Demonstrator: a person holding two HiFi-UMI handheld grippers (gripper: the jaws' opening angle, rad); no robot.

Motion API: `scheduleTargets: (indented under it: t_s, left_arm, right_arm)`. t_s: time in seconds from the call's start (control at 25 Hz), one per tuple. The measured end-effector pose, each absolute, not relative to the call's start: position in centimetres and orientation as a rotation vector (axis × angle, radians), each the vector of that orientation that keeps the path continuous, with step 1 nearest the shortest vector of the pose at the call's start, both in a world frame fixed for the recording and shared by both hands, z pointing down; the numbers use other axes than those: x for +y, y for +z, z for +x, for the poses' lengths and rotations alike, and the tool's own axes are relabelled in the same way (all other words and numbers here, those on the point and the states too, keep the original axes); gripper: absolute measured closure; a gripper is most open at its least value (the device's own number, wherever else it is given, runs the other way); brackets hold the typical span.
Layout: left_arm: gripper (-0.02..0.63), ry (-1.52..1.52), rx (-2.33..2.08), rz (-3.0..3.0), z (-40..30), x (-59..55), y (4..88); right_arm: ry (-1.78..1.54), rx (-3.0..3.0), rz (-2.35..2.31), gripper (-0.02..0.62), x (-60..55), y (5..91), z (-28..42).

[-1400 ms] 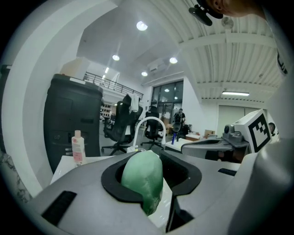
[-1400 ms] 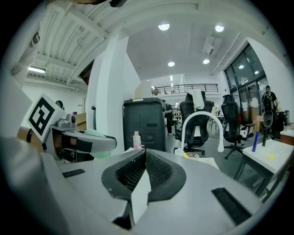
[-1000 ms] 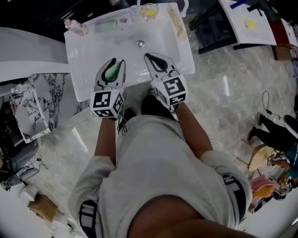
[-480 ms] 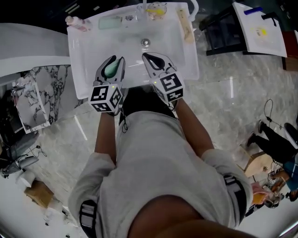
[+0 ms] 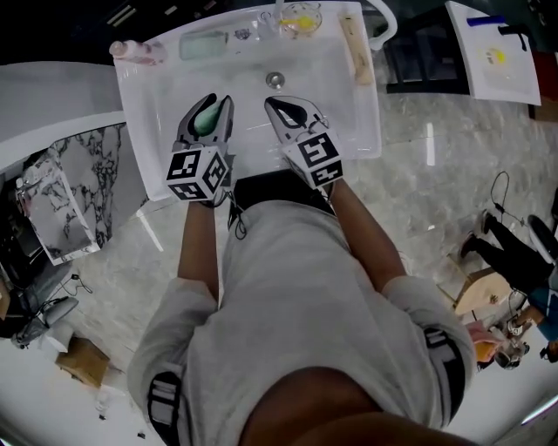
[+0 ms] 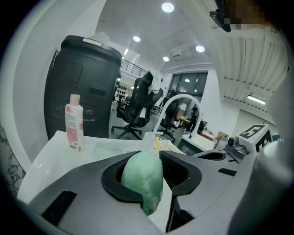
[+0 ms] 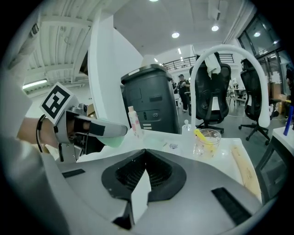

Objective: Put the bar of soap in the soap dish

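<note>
Before letting go, bar of soap: low, dead centre over soap dish
left gripper: clamping it
right gripper: closed, empty

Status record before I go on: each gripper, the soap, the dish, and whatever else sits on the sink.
left gripper: shut on the bar of soap, over the sink
bar of soap: green, clamped between the left jaws, not yet in the dish
right gripper: jaws together, nothing in them, beside the left one over the basin
soap dish: pale green, on the sink's back rim, beyond the left gripper
pink bottle: back left corner, left of the dish
glass: back rim, something yellow inside
</note>
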State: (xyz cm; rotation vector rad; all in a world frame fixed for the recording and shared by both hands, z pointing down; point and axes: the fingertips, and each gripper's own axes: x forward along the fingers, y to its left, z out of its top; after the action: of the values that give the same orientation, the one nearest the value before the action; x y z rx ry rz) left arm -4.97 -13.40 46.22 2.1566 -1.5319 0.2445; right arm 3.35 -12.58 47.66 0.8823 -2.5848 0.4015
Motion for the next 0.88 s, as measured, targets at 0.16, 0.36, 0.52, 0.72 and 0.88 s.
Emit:
scheduleTargets:
  t_s: [0.16,0.36,0.52,0.72,0.88]
  left_arm:
    - [0.474,0.26,-1.482,2.147,-5.8,-15.7,47.7]
    - [0.474,0.277,-1.409,2.15,-6.4,-18.3,49.6]
    - [0.474,0.283,-1.37,2.136,-7.0,-19.7,51.2]
    - [0.474,0.309,-1.324,2.145,-7.4,-21.1,52.7]
    - [0.474,0.334,-1.298,2.145,-7.8,-22.3,53.6]
  right_arm:
    - [0.432,-2.552,0.867,0.597,-14.3,49.0,2.0]
    - [0.465,-2.513,0.864,0.597,-16.4,50.7,0.9]
    - [0.49,-2.487,0.856,0.595,-17.6,52.2,-0.1]
    - [0.521,-2.463,0.847,0.597,-18.6,53.5,-1.1]
    - [0.542,-2.456,0.835,0.597,-19.4,54.5,-2.1]
